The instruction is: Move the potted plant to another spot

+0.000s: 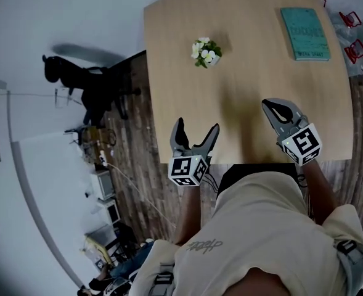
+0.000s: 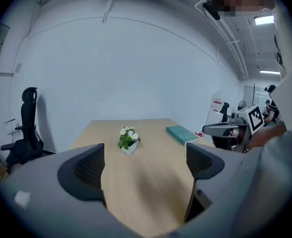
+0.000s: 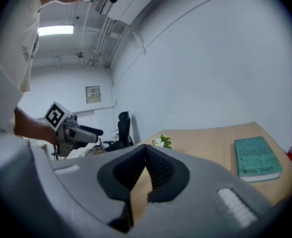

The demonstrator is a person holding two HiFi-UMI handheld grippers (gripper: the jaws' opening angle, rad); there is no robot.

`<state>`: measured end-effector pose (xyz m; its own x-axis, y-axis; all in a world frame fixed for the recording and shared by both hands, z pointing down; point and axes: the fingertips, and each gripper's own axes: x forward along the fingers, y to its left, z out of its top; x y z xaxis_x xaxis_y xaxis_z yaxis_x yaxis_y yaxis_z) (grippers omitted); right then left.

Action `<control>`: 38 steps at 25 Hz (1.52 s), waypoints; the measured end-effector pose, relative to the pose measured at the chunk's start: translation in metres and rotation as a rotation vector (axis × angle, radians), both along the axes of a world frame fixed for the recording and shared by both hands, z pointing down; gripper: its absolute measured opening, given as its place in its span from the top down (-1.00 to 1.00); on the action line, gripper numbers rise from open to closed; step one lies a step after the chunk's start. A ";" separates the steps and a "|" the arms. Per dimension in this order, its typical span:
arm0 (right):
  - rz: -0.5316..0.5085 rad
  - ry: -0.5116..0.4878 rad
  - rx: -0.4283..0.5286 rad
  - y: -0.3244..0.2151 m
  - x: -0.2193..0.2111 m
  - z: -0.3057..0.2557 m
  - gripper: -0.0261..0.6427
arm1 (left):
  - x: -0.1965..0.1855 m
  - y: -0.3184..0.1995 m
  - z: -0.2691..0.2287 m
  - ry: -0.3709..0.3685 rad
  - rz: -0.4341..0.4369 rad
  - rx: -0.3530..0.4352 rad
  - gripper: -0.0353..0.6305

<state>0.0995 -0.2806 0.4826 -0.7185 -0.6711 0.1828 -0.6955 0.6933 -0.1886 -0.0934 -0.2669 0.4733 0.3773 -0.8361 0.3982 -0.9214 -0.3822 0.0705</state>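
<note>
The potted plant [image 1: 206, 52], white flowers and green leaves in a small white pot, stands on the wooden table [image 1: 249, 122] at its far left part. It also shows ahead as the plant [image 2: 128, 139] in the left gripper view and the plant [image 3: 161, 142] in the right gripper view. My left gripper [image 1: 198, 128] hovers open over the table's near edge, well short of the plant, with nothing between its jaws [image 2: 146, 165]. My right gripper [image 1: 269, 105] hangs shut and empty over the near right of the table [image 3: 146, 150].
A teal book [image 1: 304, 32] lies at the table's far right corner, also seen as the book [image 2: 182, 134] and the book [image 3: 255, 157]. Red-handled items [image 1: 355, 37] sit off the right edge. A black office chair [image 1: 76, 73] stands left of the table.
</note>
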 end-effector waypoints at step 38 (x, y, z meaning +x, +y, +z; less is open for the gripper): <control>0.250 0.138 -0.072 0.018 -0.015 -0.008 0.91 | -0.019 -0.159 0.101 -0.055 0.248 -0.078 -0.62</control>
<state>0.0848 -0.2628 0.4745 -0.4979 -0.8059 0.3202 -0.8654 0.4858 -0.1230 -0.1125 -0.4263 0.5741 0.5427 -0.6871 0.4831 -0.8037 -0.5920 0.0610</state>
